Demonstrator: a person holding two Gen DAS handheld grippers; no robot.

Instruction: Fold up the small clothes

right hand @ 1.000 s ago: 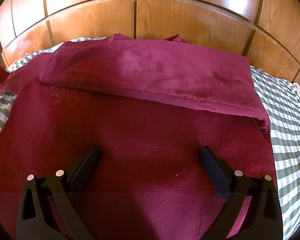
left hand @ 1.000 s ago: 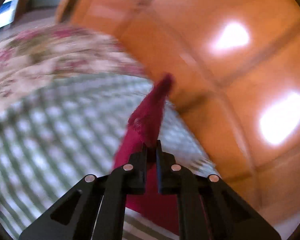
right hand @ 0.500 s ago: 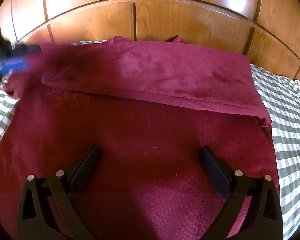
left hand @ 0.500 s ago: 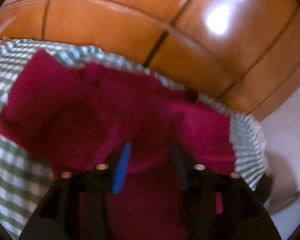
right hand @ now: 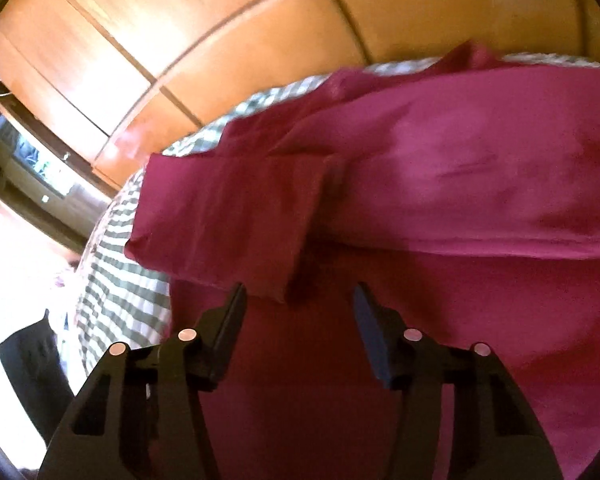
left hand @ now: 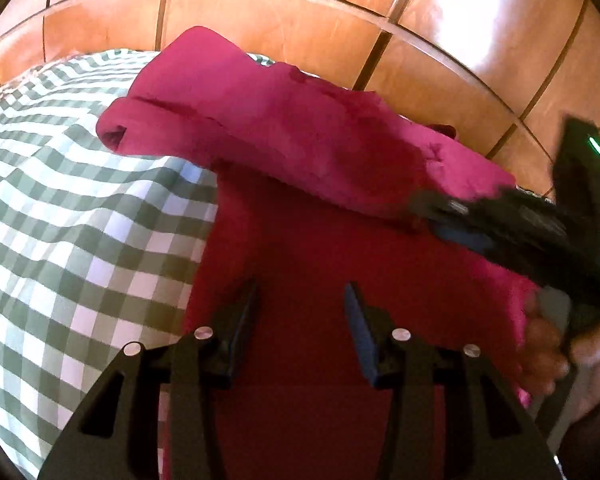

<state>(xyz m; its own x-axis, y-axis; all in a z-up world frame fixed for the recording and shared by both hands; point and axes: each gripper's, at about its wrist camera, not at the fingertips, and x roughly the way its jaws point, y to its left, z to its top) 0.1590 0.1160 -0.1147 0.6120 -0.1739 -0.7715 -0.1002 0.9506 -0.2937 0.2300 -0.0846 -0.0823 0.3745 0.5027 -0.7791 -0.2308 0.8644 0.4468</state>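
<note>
Left wrist view: the left gripper (left hand: 300, 300) hovers spread and empty over the maroon garment (left hand: 308, 248); the right gripper (right hand: 298, 300), jaws just narrowed, also pinches nothing. A folded band and sleeve (right hand: 228, 216) lie at 12 o'clock. Checked sheet (left hand: 80, 216) at 9, wood panels (left hand: 300, 20) beyond.

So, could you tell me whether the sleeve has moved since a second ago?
Yes. The sleeve now lies folded across the maroon garment, inward from the checked sheet where it lay.

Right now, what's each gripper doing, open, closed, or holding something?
Left gripper: open, nothing between its fingers, over the dark red cloth garment.
Right gripper: open, jaws have just been closing, empty, over the same garment.
</note>
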